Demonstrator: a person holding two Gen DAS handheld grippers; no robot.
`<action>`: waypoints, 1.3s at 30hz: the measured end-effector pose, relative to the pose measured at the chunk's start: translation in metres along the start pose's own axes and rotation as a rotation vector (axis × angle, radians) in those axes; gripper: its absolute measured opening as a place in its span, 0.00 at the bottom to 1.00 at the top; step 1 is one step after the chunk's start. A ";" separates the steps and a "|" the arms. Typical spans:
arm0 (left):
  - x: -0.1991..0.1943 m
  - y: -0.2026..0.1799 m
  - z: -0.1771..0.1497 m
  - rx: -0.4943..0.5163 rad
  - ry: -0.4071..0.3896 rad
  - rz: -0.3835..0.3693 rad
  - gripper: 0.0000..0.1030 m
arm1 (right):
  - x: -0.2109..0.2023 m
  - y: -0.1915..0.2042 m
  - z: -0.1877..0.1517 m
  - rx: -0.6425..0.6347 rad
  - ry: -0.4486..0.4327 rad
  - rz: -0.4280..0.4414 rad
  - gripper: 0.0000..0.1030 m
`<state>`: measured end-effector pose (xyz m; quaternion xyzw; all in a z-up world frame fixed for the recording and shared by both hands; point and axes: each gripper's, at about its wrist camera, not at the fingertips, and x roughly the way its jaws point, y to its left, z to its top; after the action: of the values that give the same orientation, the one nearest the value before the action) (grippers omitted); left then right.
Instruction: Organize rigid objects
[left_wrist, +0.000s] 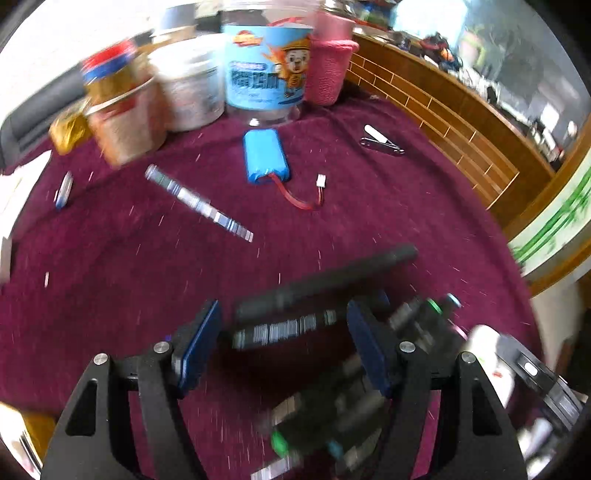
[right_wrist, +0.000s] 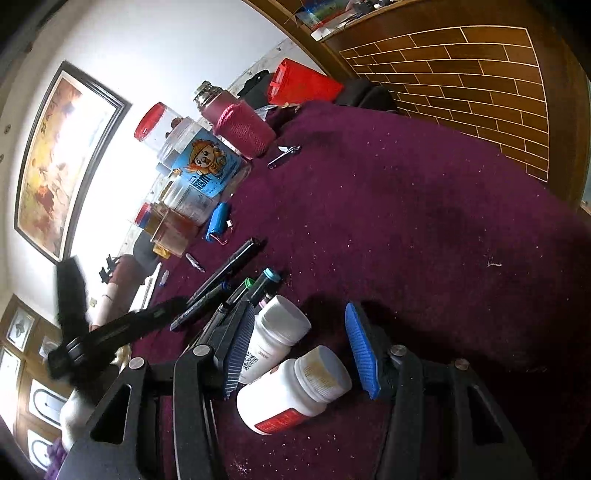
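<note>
A: We start with the left gripper (left_wrist: 284, 339). Its blue-padded jaws stand apart over the maroon cloth-covered tabletop (left_wrist: 388, 229), and nothing is pressed between the pads. Beyond the gap a long black marker (left_wrist: 325, 280) and a second dark pen with white print (left_wrist: 284, 330) lie on the cloth; the view is blurred, so we cannot tell how near the pads are to them.

B: And the right gripper (right_wrist: 295, 347)?

A: Its jaws are also parted. Two white plastic pill bottles lie between them. The upper bottle with the plain white cap (right_wrist: 275, 339) lies just beside the left pad; we cannot tell whether it touches. The lower bottle with the red label band (right_wrist: 291, 391) lies on its side, clear of the right pad. We read no grip on either.

B: Where are the remaining rigid objects?

A: A cluster of dark pens with green and teal caps (right_wrist: 236, 291) lies just behind the bottles. Toward the far edge of the tabletop we see a blue battery pack with a red lead (left_wrist: 266, 155), a striped silver tube (left_wrist: 197, 203) and a metal nail clipper (left_wrist: 382, 142).

B: And along the far edge itself?

A: A clear jar with a blue cartoon label (left_wrist: 266, 70), a pink knit-sleeved bottle (left_wrist: 330, 70) and a white tub (left_wrist: 190, 88) stand in a row, close together.
</note>
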<state>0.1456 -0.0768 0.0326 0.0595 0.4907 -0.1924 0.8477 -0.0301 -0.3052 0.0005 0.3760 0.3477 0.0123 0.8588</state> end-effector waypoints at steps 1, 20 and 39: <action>0.008 -0.005 0.005 0.030 -0.007 0.019 0.67 | 0.000 0.000 -0.001 -0.004 0.000 -0.002 0.45; -0.045 -0.021 -0.071 0.211 0.082 -0.112 0.11 | 0.002 0.009 -0.004 -0.051 -0.003 -0.031 0.51; 0.002 -0.047 -0.018 0.243 0.032 0.012 0.11 | 0.004 0.005 -0.001 -0.037 -0.006 -0.004 0.56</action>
<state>0.1139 -0.1154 0.0257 0.1676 0.4770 -0.2444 0.8274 -0.0267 -0.2994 0.0009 0.3595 0.3455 0.0158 0.8667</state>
